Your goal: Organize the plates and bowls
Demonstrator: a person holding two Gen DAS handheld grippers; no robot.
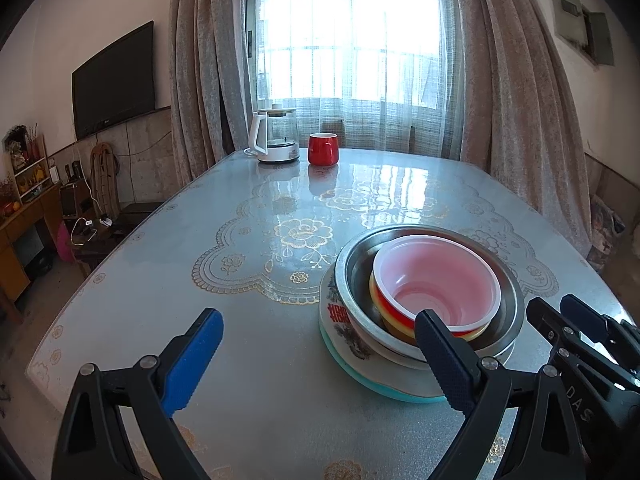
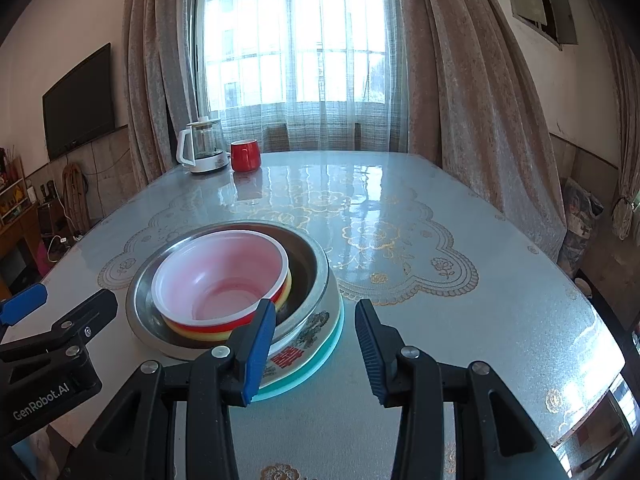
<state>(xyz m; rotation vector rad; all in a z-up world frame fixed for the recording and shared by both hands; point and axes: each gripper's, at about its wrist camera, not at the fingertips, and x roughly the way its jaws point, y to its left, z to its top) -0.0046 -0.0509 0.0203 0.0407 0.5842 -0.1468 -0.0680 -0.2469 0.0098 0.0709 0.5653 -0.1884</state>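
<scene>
- The table (image 1: 168, 280) was the biggest thing, with a shiny flowered cover. Most of its top was bare, so there was lots of room to move things.
- A white kettle (image 1: 274, 134) and a red mug (image 1: 323, 148) stood side by side at the far edge, well apart from the dishes.
- The dishes sat in one pile close to the near edge. I think they were put that way to save room.
- At the bottom was a teal plate (image 1: 384, 388). On it lay a white plate (image 1: 340, 324) with red marks, though I could not tell if that was one plate or two.
- Next came the metal bowl (image 1: 516, 292).
- Inside it sat the small bowls, a white bowl (image 1: 436, 276) in a red and yellow bowl (image 1: 390, 310). They leaned toward one side of the metal bowl.
- The left gripper (image 1: 320, 346) had its jaws wide apart, with nothing held. One finger (image 1: 444, 360) was in front of the pile's rim.
- The right gripper (image 2: 316, 344) had its jaws partly open, with nothing between them, just beside the pile.
</scene>
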